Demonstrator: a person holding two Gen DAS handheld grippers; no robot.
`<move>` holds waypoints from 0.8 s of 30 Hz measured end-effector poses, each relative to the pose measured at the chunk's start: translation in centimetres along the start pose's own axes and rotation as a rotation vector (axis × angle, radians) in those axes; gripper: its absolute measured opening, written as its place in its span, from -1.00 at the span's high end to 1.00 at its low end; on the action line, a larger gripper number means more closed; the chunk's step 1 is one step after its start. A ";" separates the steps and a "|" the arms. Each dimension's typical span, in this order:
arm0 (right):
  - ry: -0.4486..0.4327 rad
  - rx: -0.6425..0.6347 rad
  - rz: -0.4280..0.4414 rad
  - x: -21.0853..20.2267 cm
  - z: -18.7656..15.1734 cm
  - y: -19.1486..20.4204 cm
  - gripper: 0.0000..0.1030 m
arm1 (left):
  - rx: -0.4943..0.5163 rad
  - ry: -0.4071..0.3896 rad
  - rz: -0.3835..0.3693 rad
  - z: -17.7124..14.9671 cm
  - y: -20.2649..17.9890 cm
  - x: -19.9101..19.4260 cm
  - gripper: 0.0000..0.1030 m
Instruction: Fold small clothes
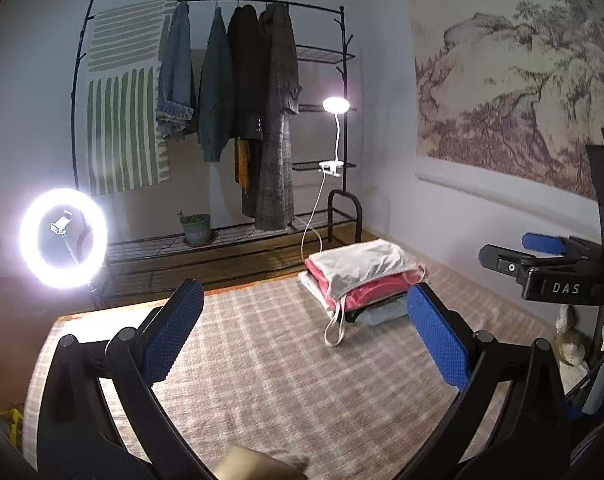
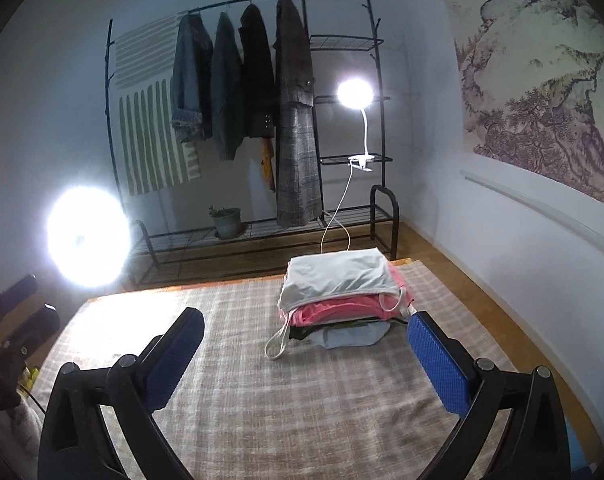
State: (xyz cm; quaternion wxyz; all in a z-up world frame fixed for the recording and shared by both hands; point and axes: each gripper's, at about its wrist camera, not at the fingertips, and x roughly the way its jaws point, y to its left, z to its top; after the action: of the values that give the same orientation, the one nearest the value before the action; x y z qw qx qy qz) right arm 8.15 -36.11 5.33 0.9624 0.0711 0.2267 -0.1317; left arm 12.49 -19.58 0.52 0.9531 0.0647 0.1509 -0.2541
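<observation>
Plaid cloth [image 1: 262, 360] bears stacked clothes [image 1: 362, 276]; both grippers' jaws gape wide, empty; "DAS" marks the right gripper [image 1: 542, 264].

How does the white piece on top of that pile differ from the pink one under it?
The white garment lies on top with its whole upper face showing; the pink garment shows mostly as a folded edge beneath. The white one has a strap drooping onto the cloth below; I see none on the pink one. Both are folded flat in one stack.
</observation>
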 end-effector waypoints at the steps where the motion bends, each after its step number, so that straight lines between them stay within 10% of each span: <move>1: 0.004 -0.011 -0.002 0.2 -0.2 0.2 -0.99 | 0.005 0.007 0.000 -0.2 0.0 0.1 -1.00; 24: 0.014 -0.008 -0.055 1.4 -1.4 0.0 -0.99 | -0.031 0.058 -0.036 -1.1 0.1 0.1 -1.00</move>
State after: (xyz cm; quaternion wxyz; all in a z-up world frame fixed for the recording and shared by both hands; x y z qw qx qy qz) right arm 8.82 -36.14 3.48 0.9570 0.0619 0.2359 -0.1569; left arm 12.34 -19.27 -0.59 0.9446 0.0546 0.1833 -0.2667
